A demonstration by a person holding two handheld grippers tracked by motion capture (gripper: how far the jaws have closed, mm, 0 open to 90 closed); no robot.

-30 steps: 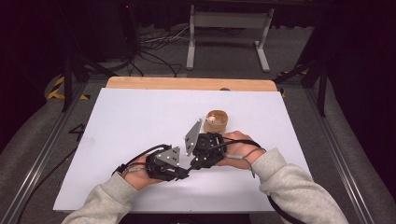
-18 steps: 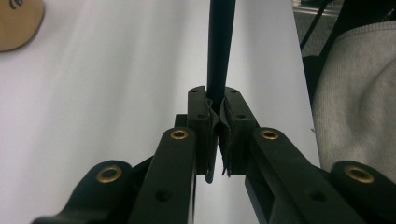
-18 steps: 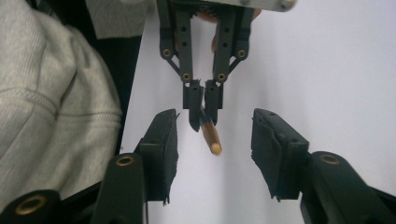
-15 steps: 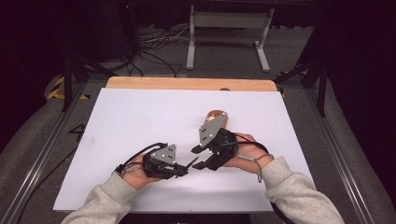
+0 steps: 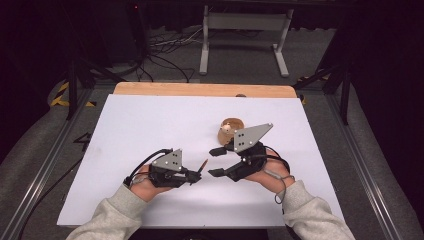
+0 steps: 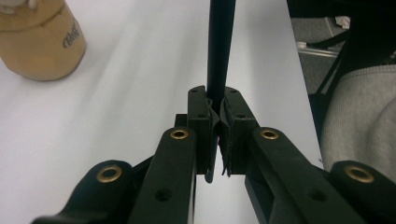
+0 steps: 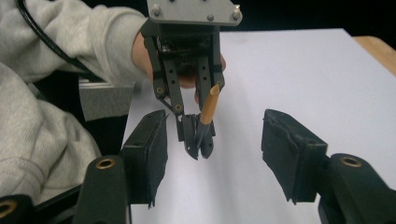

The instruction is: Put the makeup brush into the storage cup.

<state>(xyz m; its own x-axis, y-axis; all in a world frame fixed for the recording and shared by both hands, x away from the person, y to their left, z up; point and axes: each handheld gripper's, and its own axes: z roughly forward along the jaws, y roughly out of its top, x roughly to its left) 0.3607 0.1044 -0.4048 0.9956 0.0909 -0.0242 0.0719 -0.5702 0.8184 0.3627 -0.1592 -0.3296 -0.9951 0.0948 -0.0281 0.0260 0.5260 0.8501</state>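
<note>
Pen [image 7: 208, 105], dark-barrelled with a tan end, we find clamped in the left gripper [image 5: 196, 176] low over the white table [image 5: 150, 125], while our right gripper [image 5: 216, 162], jaws just parted with nothing between them, sits beside it near a tan cap [image 5: 231, 126].

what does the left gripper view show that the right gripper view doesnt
Left gripper view: a tan container at the upper left, and the left tongs from behind, shut on the dark shaft of a thin stick.
Right gripper view: the right tongs, whose jaws have just been opening with nothing between them, the stick's tan end, and the wooden table edge.
Both: the white sheet, the stick in the left tongs, and a grey sleeve.
</note>
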